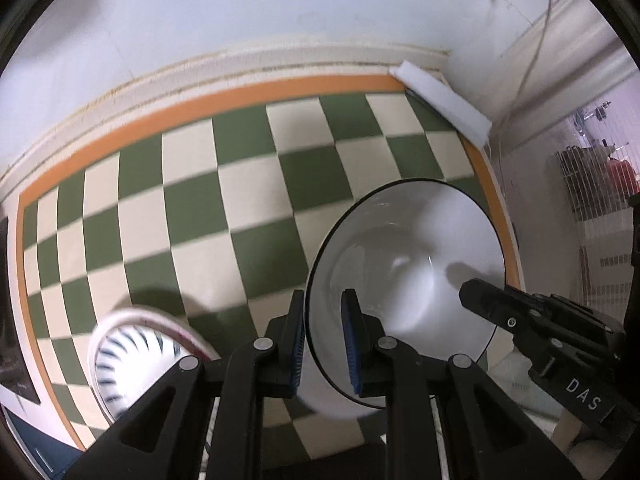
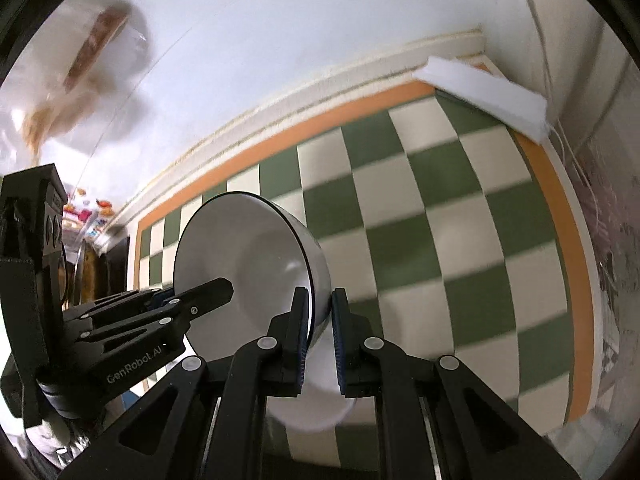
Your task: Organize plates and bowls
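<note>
A: We have both grippers on the same white bowl with the thin black rim [image 1: 404, 276], lifted clear above the green-and-cream checkered mat with the orange border [image 1: 192, 200].

B: Yes. Our left gripper [image 1: 324, 344] pinches the bowl's wall, one blue-padded finger outside the rim and the other inside, jaws nearly together on it.

A: And our right gripper [image 2: 320, 340] is clamped on the opposite wall of that bowl in the same way. In the left wrist view it reaches in past the bowl's far edge.

B: The bowl is tilted, so that each wrist view looks into it.

A: Beside the bowl, to its left in the left wrist view, we see a round white bowl with dark blue stripes inside and a pinkish rim [image 1: 136, 356], sitting on the mat near its edge.

B: Beyond the bowl, a white foam block [image 1: 440, 100] lies at the mat's far corner against the pale wall [image 1: 240, 8].
</note>
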